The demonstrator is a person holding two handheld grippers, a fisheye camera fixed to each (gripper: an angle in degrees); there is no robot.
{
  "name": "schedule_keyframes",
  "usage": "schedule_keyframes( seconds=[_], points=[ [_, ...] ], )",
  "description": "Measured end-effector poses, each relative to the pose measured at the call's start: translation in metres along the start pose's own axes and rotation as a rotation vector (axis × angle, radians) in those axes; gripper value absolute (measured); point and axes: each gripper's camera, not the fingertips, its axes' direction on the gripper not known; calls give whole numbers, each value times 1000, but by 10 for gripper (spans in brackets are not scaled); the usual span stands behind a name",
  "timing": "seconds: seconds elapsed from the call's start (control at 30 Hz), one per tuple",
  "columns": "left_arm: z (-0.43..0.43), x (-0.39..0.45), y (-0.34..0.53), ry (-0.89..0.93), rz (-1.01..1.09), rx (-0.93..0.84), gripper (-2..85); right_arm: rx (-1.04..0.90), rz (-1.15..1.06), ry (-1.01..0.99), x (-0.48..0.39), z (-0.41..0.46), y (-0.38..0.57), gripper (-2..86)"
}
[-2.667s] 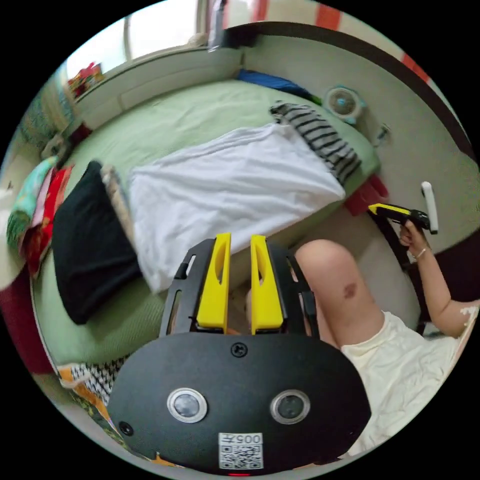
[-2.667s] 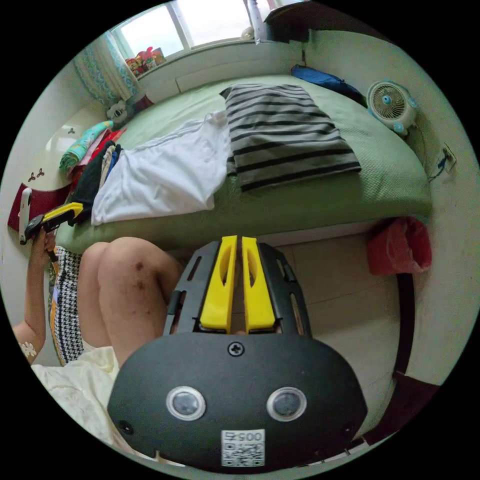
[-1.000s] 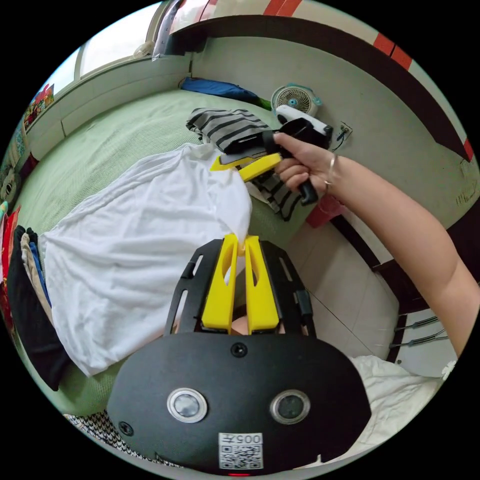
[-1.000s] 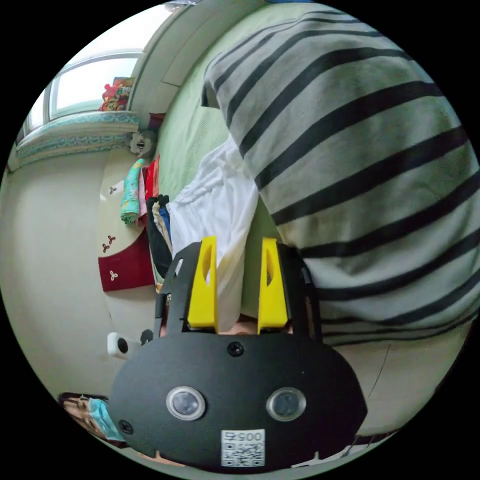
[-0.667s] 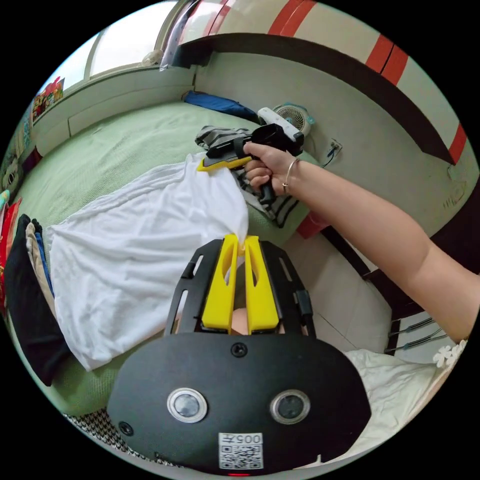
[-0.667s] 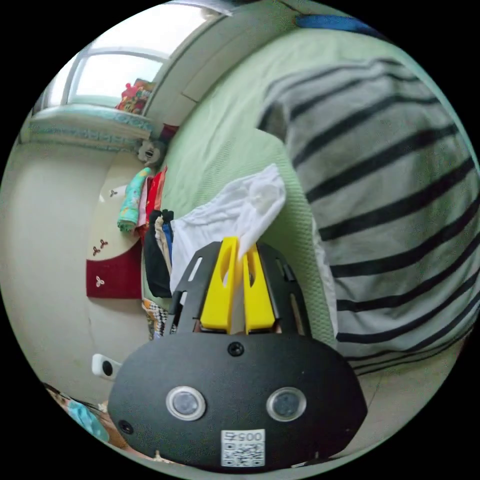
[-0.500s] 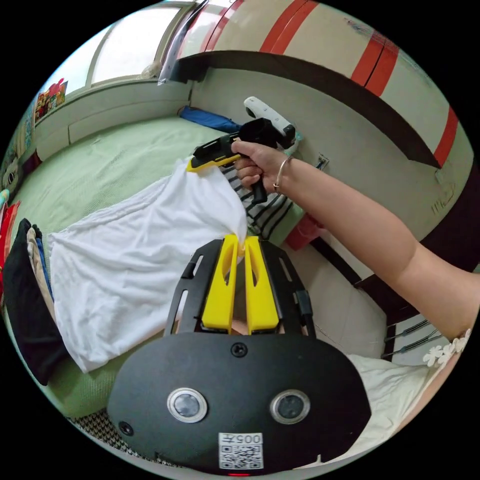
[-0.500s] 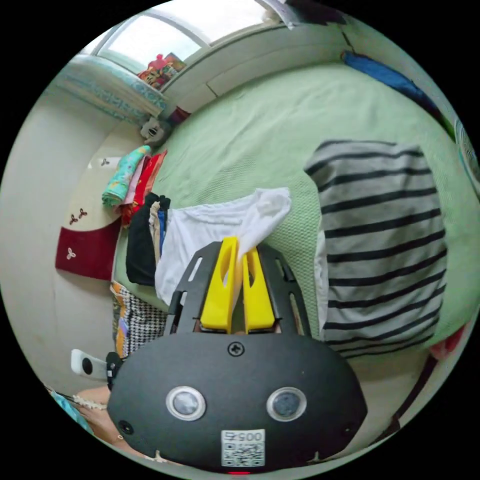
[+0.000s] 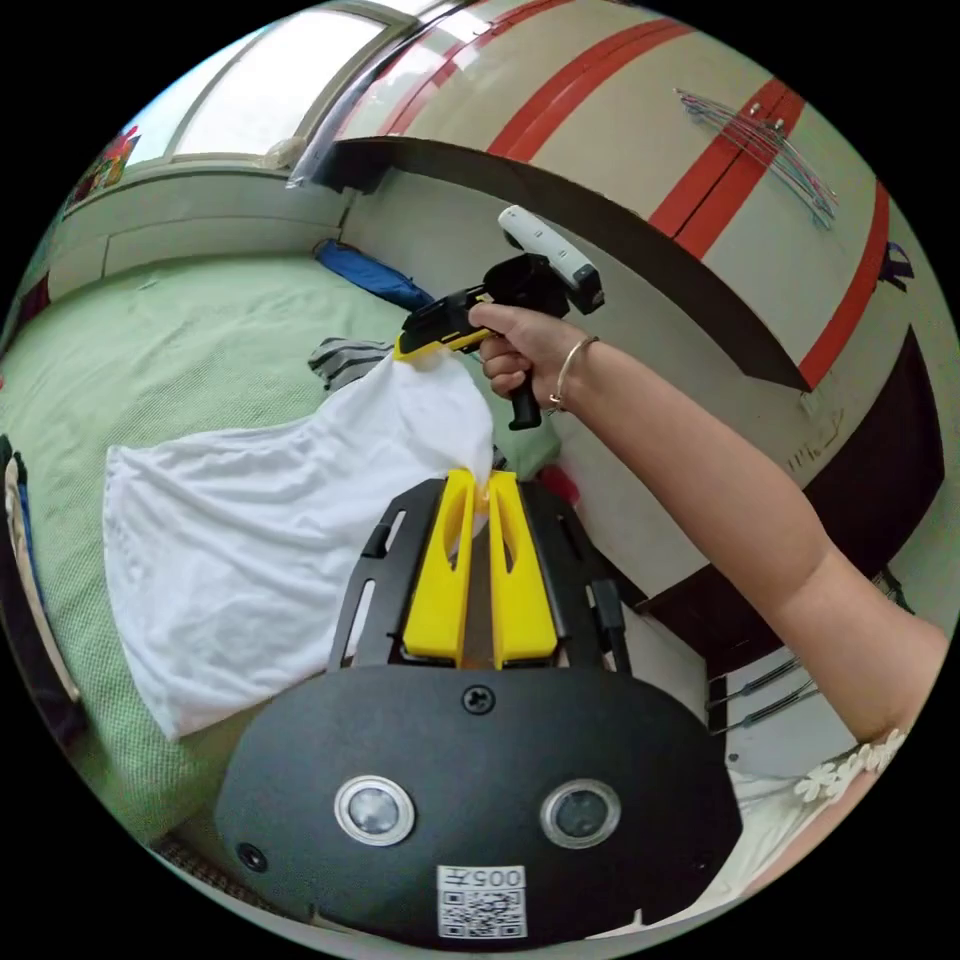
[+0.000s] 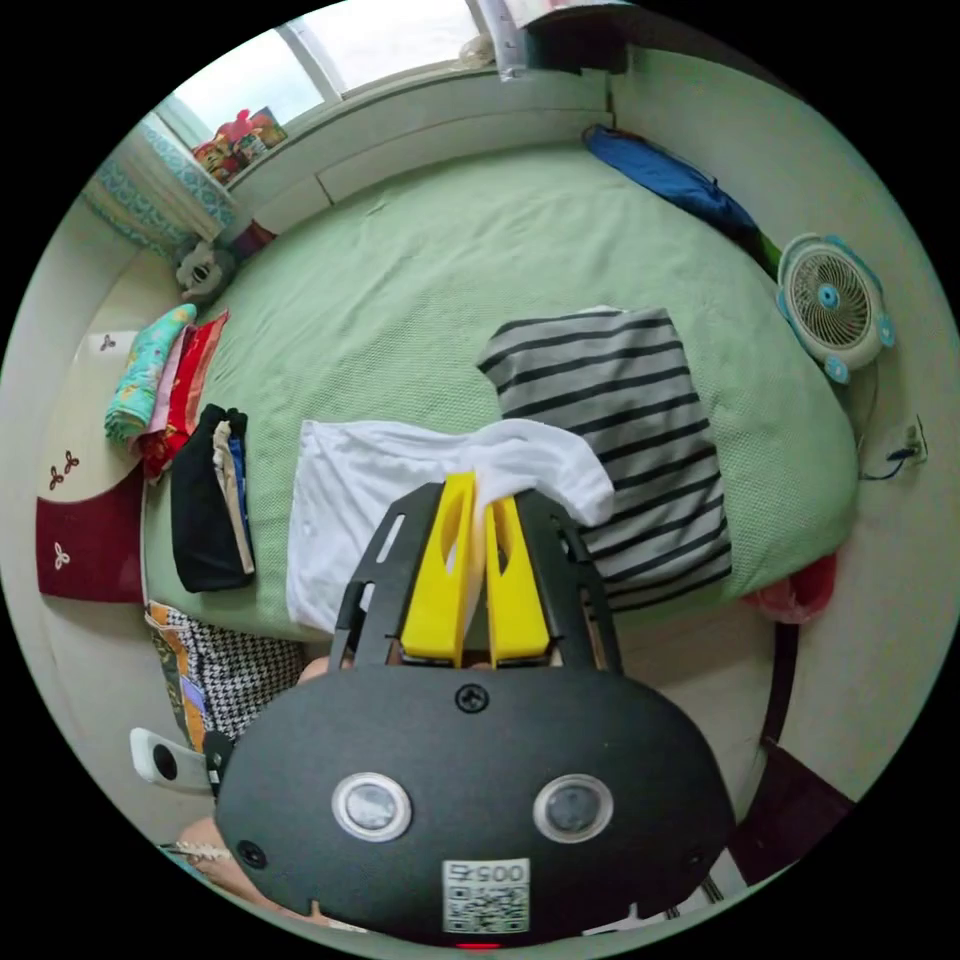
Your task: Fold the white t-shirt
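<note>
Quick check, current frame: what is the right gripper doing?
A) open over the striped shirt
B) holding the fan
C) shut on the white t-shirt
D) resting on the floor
C: the right gripper has both jaws closed on an edge of the white t-shirt, lifted off the green bed.

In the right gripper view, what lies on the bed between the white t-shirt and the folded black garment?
Bare green bedcover separates the white t-shirt from the black garment, seen in the right gripper view.

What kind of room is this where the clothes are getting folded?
Most likely a bedroom: a wide bed with a green textured cover sits under a window, folded clothes are stacked along one edge, and a small white and blue fan stands beside it.
</note>
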Motion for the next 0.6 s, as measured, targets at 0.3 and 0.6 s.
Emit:
schedule_keyframes(
  seconds=[0.3,0.6],
  points=[
    [-104,-121,66,-361,-365,27,56,-88,-315,-50,-243,86,-40,50],
    [-116,-201,127,-397,-551,-103,72,-77,-461,-46,-272,111,-27,90]
  ],
)
